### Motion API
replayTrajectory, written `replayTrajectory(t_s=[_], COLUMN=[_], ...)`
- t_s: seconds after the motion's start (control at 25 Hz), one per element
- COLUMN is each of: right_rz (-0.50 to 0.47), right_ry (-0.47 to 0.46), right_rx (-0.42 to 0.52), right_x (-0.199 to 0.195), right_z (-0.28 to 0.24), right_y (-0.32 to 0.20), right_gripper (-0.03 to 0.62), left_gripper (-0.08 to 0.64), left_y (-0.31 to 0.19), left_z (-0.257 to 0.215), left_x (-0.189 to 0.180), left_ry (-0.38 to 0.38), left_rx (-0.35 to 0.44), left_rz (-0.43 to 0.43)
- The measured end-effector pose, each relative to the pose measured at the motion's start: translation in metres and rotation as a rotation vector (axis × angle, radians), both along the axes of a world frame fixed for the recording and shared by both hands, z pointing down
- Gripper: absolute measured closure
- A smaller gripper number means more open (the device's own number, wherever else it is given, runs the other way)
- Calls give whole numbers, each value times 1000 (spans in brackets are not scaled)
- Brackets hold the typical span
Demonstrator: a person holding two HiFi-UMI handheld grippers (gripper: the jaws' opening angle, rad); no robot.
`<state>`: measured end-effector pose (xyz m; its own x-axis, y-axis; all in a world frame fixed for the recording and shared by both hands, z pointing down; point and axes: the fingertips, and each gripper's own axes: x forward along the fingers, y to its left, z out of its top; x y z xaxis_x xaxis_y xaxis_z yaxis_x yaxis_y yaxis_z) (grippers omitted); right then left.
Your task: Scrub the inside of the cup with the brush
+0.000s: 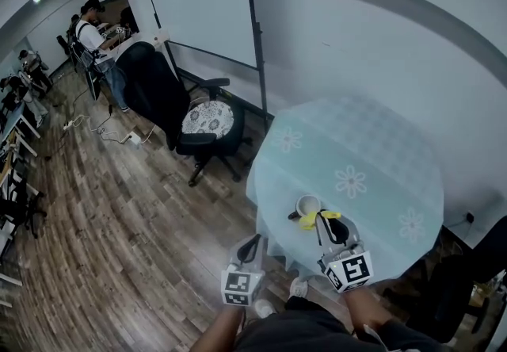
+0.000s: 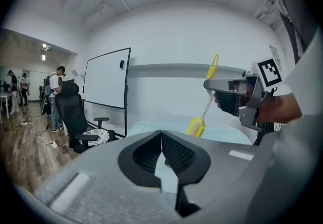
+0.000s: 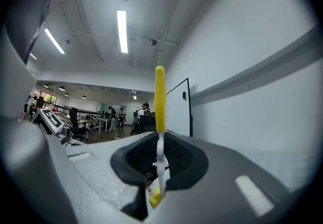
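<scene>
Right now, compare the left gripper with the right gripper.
The left gripper is shut on nothing; the right gripper is shut on the brush handle. The left gripper hangs over the wooden floor beside the table; the right gripper is over the table, near the cup. Both carry a marker cube.

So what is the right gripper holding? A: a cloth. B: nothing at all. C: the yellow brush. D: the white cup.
C: the right gripper has its jaws closed on the brush, whose yellow handle sticks up between them; the cup just sits on the table.
</scene>
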<state>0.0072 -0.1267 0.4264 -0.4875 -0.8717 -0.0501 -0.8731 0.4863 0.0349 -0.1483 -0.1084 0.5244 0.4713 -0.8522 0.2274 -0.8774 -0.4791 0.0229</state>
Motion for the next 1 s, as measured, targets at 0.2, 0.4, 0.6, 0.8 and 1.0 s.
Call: replayTrajectory(t_s=[0.2,0.4,0.6,0.8,1.0], right_rz=[8,15,10,7,-3], right_ry=[-4,-16,-40,-65,-82], right_rx=[-6,-42,-46,-53,-46], right_x=[25,58,82,104,103], right_z=[9,23,36,47,49], right_y=[-26,-51,-73,-90,-105], right_gripper=[555,555,555,555,555], left_gripper=[554,554,554,554,554], left_y=[-29,-56,-78,-99,-122], left_z=[4,9,24,32,32], left_x=[27,59,87,107,110], left_ry=[-12,-19,-37,-74,-71], left_rx=[-9,-25,-42,-35,-32], left_rz=[17,23,26,50,60])
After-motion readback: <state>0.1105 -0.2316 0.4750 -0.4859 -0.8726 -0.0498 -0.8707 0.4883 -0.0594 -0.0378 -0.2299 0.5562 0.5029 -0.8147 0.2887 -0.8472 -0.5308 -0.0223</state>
